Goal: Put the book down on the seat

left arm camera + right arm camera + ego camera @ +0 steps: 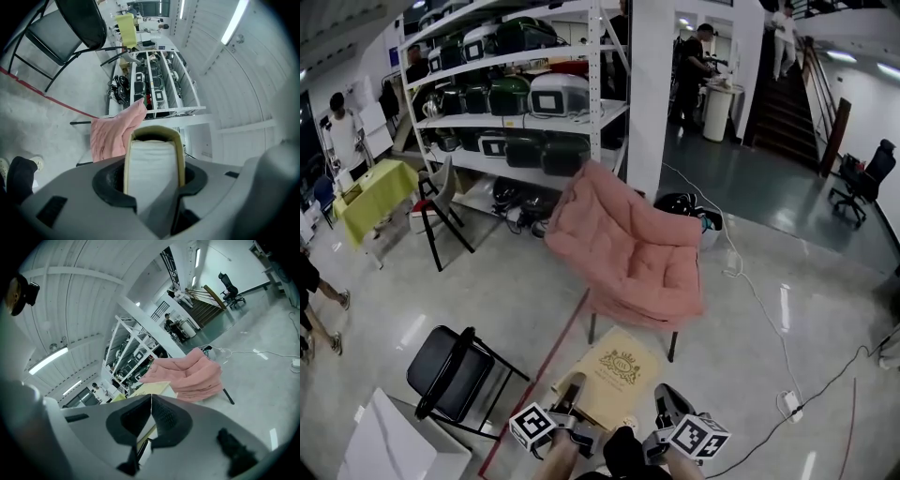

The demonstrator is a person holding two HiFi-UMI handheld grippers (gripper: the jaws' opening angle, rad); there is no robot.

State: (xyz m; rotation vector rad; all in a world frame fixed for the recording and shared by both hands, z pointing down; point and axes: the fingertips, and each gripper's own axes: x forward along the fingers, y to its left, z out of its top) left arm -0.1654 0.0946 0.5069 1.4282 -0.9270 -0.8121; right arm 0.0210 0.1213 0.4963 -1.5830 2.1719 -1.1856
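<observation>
A thick book (pixel 617 370) with a tan cover and a gold emblem is held flat and low, just in front of the pink cushioned chair (pixel 628 248). My left gripper (pixel 570 389) grips the book's near left edge. In the left gripper view the jaws of my left gripper (pixel 152 180) clamp the book's (pixel 152 154) whole thickness, with the pink chair (pixel 112 129) beyond. My right gripper (pixel 661 398) is at the book's near right corner. In the right gripper view its jaws (pixel 151 401) meet at the tips over a thin edge of the book (pixel 152 389), facing the pink chair (pixel 187 373).
A black folding chair (pixel 450 370) stands to the left, beside a red line (pixel 539 370) on the floor. A white panel (pixel 394 441) lies at bottom left. Behind the pink chair stand a shelving rack (pixel 525 94) and a white column (pixel 652 94). Cables (pixel 759 295) trail on the right.
</observation>
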